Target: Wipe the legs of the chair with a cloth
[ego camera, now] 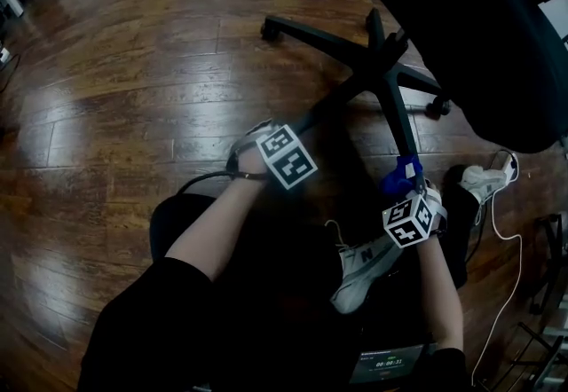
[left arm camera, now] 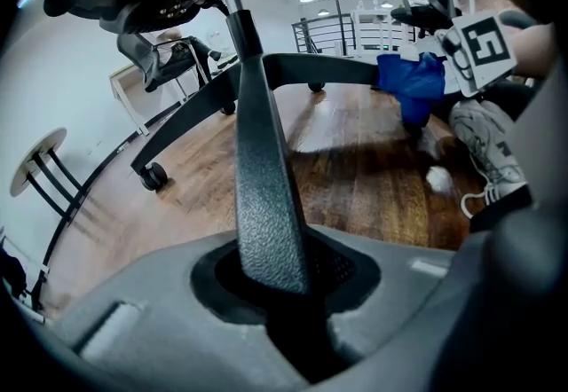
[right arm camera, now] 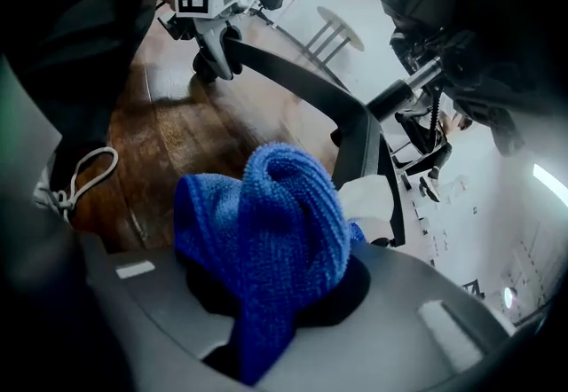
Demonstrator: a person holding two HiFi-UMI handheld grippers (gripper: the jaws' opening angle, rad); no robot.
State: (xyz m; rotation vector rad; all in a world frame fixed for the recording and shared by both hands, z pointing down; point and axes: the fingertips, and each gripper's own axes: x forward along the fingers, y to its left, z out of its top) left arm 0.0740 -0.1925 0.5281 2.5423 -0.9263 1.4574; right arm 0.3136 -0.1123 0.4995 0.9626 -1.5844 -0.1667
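Head view, chair: the chair (ego camera: 479, 27) stands on the wood floor (ego camera: 133, 115), its legs fanning out from the hub (ego camera: 383, 66)
Head view, left tool: my left tool (ego camera: 300, 129) sits at the outer end of the left leg (ego camera: 342, 99)
Head view, right tool: my right tool (ego camera: 408, 191) carries the blue cloth (ego camera: 399, 176) at the outer end of the right leg (ego camera: 399, 124)
Head view, nearby: a white shoe (ego camera: 364, 270) lies just below the right tool
Left gripper view, grip: the jaws are closed on the left leg, which runs straight away from them up to the hub; I judge this hand is bracing the chair
Left gripper view, cloth: the blue bundle sits on the far end of the right leg at upper right, well apart from this tool
Right gripper view, grip: the jaws are clamped on the bunched cloth, which fills the gap between them
Right gripper view, leg: a dark bar just beyond and right of the cloth, climbing away to the hub; a white patch (right arm camera: 366, 202) beside it I cannot identify
Next move: I judge the stroke must follow the right leg's long axis, from the cloth at the outer end inward to the hub; my right hand is the nearer one
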